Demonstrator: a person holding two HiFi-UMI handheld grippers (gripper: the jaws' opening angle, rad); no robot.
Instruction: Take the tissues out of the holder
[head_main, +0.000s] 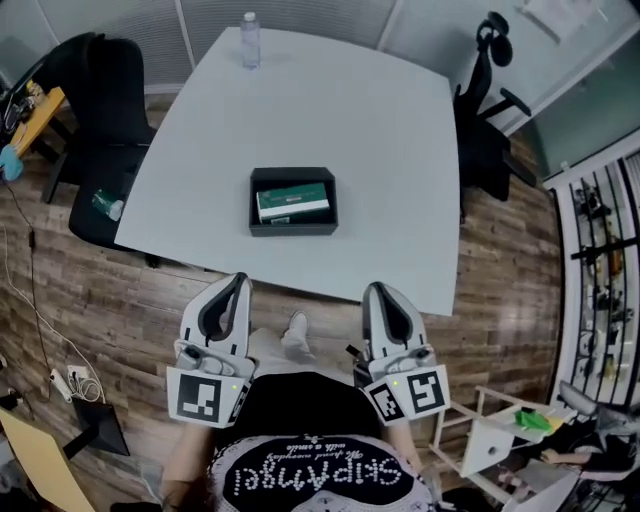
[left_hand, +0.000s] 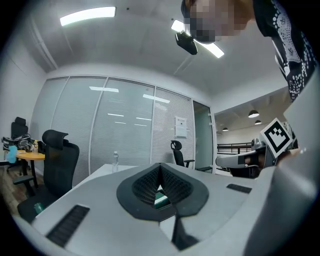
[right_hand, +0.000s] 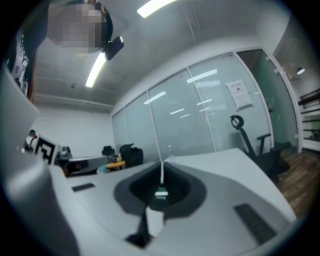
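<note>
Fingers (head_main: 232, 303) of left gripper (head_main: 240, 282) and right gripper (head_main: 377, 290) are pressed together, empty, short of the desk's (head_main: 330, 110) near edge; the tissues (head_main: 292, 205) lie in the holder (head_main: 262, 228) mid-desk, so the fingers should part before descending onto the pack alone.

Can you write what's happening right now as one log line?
left claw: shut, empty | right claw: shut, empty | tissue pack: untouched, in black holder | both claws: short of table

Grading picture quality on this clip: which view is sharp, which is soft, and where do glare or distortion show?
Head view: sharp and evenly lit, though the lens bows the table edges. Left gripper view: fairly crisp, heavy fisheye, dark corners, a bright ceiling light. Right gripper view: soft throughout, the light strip glaring.
</note>
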